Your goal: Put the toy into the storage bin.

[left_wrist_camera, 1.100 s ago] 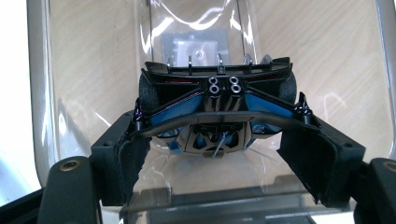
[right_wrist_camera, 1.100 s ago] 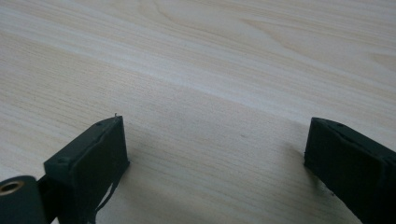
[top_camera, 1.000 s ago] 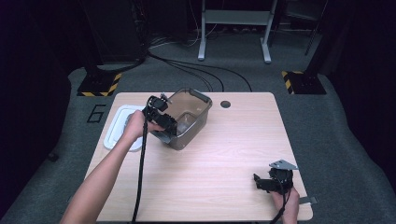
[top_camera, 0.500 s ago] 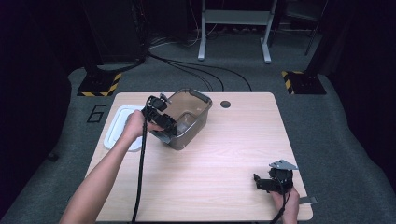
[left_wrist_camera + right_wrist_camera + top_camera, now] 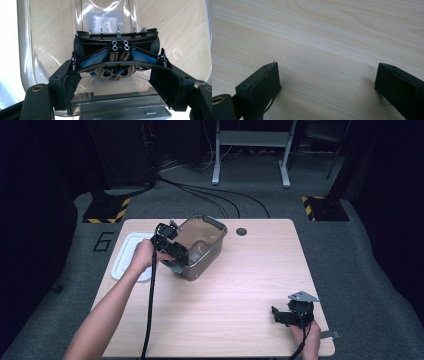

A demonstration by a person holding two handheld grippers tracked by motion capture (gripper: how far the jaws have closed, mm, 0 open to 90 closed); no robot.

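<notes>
Dark room, grey carpet, cables far side. Light wood tabletop (image 5: 235,285): clear bin (image 5: 200,245) far-left beside white lid (image 5: 122,257). Left gripper (image 5: 117,82) clamps black-blue toy car (image 5: 117,57) over bin; right gripper (image 5: 327,82) wide open, empty, near-right.

toy car (image 5: 117,53): front hidden behind its rear | clear bin (image 5: 25,50): rim cut off by frame edges

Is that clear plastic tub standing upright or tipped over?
Tipped. In the high view the clear plastic tub leans with its open mouth towards the left hand-held gripper, which holds a black and blue toy car at that mouth.
</notes>
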